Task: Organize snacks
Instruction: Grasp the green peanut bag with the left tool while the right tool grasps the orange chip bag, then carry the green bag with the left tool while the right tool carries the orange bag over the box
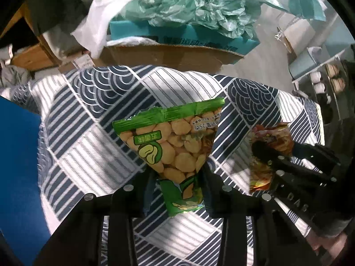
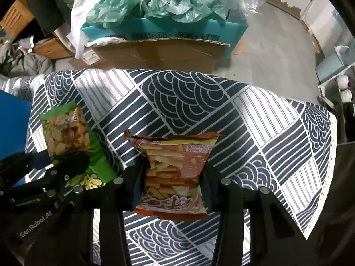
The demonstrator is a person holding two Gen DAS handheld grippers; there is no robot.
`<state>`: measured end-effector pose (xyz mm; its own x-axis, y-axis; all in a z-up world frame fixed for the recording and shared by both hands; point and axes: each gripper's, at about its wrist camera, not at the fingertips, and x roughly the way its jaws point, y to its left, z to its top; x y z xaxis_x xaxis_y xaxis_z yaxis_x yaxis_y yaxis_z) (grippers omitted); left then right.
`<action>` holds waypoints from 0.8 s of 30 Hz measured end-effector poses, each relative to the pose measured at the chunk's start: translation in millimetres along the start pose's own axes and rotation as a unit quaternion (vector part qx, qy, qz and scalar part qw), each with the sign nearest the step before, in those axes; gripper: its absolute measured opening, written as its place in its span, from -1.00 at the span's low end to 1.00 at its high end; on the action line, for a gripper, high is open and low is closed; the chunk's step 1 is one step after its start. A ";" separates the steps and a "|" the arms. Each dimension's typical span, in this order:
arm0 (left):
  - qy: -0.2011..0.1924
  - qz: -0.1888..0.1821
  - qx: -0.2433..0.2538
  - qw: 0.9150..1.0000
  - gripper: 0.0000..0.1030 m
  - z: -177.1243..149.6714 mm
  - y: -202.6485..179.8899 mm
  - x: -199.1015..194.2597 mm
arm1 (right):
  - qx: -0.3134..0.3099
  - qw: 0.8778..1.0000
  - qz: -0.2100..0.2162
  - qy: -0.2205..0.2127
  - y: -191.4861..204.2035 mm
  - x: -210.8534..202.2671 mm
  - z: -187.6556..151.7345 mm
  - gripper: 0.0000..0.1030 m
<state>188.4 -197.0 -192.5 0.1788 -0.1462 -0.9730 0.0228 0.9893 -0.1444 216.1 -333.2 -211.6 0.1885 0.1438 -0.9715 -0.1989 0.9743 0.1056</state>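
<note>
A green snack bag [image 1: 173, 146] printed with yellow beans is pinched at its lower part by my left gripper [image 1: 177, 177], which is shut on it above the patterned tablecloth [image 1: 88, 115]. An orange-red bag of chips [image 2: 175, 168] is squeezed at its waist between the pads of my right gripper [image 2: 173, 177], shut on it. From the left wrist, the right gripper [image 1: 273, 155] and its orange bag [image 1: 270, 137] show at the right. From the right wrist, the left gripper [image 2: 66, 166] with the green bag [image 2: 68, 137] shows at the left.
The navy-and-white tablecloth [image 2: 244, 122] drapes over the table edge at right. Beyond the far edge stand a brown cardboard box [image 2: 159, 53] and a teal box [image 2: 182, 28] stuffed with green plastic bags. A blue surface [image 1: 17, 166] lies at the left.
</note>
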 end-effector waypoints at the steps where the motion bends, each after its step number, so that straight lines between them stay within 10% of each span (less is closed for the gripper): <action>1: -0.003 0.003 0.004 1.000 -0.27 -0.6 1.2 -2.5 | 0.005 1.000 -0.003 -0.001 0.2 -2.1 -1.5 -0.18; 24: -0.069 0.037 0.099 0.992 -0.34 -37.4 32.2 -90.2 | 0.022 0.998 0.004 -0.059 43.3 -72.8 -37.4 -0.18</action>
<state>136.3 -152.1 -116.1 0.3198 -0.0847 -0.9437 0.1950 0.9806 -0.0219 157.8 -307.9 -144.3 0.3004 0.1680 -0.9389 -0.1579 0.9795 0.1247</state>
